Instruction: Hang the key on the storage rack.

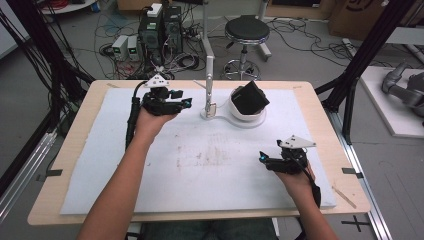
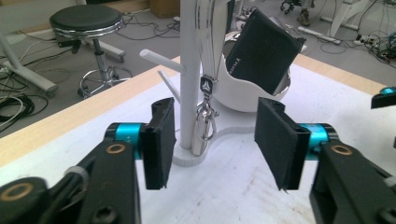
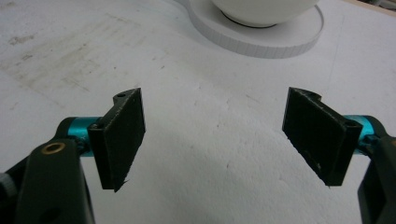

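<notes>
As the keychain already hangs by its strap from the white stand's post, I judge the hanging step done; the metal clip dangles free just beside the post, low over the stand's base, and nothing grips it. The black wallet sits tilted in the white bowl on the same stand, so that part looks finished too; what's left, as far as I can tell, is pulling both hands back, maybe nothing more.

Left gripper: jaws about half open, pads standing to either side of the post and clip w/ clear gaps both sides; no contact, nothing held. In the high view the left gripper sits at the far side of the surface, just left of the stand, pointing at it.

Right gripper: jaws wide apart, empty, bare white mat betw. the pads; it looks along the surface toward the stand's round base, well apart from it. From above, the right gripper rests low near the right front of the surface, idle by my reading; no reach needed from it unless the wallet shifts.
</notes>
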Demonstrator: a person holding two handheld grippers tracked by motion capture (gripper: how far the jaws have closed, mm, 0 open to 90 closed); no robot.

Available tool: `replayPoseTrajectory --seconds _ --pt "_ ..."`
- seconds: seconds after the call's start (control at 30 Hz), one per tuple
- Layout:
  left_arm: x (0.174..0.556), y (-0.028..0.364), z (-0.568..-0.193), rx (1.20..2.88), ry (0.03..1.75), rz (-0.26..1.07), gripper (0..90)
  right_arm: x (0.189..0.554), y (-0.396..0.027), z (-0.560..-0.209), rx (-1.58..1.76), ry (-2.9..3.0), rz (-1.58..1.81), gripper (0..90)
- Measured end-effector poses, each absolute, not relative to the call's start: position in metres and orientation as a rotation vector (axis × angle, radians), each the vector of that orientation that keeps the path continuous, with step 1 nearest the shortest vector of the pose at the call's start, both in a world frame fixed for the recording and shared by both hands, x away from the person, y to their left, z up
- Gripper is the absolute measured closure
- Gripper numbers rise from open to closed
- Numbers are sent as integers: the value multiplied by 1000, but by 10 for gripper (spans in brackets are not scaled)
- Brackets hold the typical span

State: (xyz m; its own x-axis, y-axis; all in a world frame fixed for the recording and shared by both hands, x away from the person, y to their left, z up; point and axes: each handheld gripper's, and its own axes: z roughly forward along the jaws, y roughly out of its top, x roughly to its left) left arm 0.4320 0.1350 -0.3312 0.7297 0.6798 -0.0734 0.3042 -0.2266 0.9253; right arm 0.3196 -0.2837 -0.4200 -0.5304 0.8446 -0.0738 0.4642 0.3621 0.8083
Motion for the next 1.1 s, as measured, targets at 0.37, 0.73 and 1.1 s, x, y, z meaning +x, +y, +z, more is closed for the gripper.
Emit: replayPoseTrajectory --seconds 0.37,0.73,1.1 --pt "405 163 -344 1863 776 482 357 337 -273 -418 1108 2150 1071 215" --pt "370 197 -361 1873 792 513 293 351 -266 -416 1111 2145 1089 216" --pt "343 221 -373 1860 799 516 270 357 -267 -416 1134 2131 1089 215"
